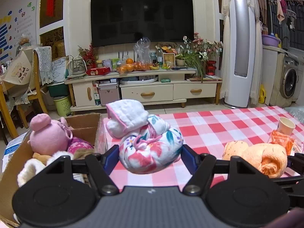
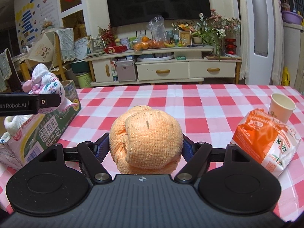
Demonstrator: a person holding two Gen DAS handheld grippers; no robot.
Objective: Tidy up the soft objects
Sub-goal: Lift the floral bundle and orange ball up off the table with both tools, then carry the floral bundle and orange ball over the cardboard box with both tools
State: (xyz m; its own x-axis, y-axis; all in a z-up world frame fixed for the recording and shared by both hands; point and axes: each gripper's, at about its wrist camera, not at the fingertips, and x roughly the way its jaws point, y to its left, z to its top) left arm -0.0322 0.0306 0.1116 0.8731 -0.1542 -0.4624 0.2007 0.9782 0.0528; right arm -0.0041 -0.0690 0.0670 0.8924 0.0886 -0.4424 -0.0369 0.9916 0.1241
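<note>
My left gripper (image 1: 150, 157) is shut on a knotted floral cloth bundle (image 1: 152, 148) with a white quilted cloth on top, held above the checked tablecloth (image 1: 218, 129), just right of the cardboard box (image 1: 89, 125). The box holds a pink plush doll (image 1: 47, 136) and other soft toys. My right gripper (image 2: 145, 148) is shut on a rolled orange towel (image 2: 146, 138) above the table. The towel also shows in the left wrist view (image 1: 262, 157). The left gripper (image 2: 49, 100) with the floral bundle (image 2: 51, 87) shows over the box (image 2: 47, 131) in the right wrist view.
A paper cup (image 2: 281, 108) and an orange-and-white snack bag (image 2: 266, 140) stand at the table's right. Behind the table are a TV cabinet (image 1: 152, 93), wooden chairs (image 1: 36, 95) at the left and a tall white air conditioner (image 1: 241, 57).
</note>
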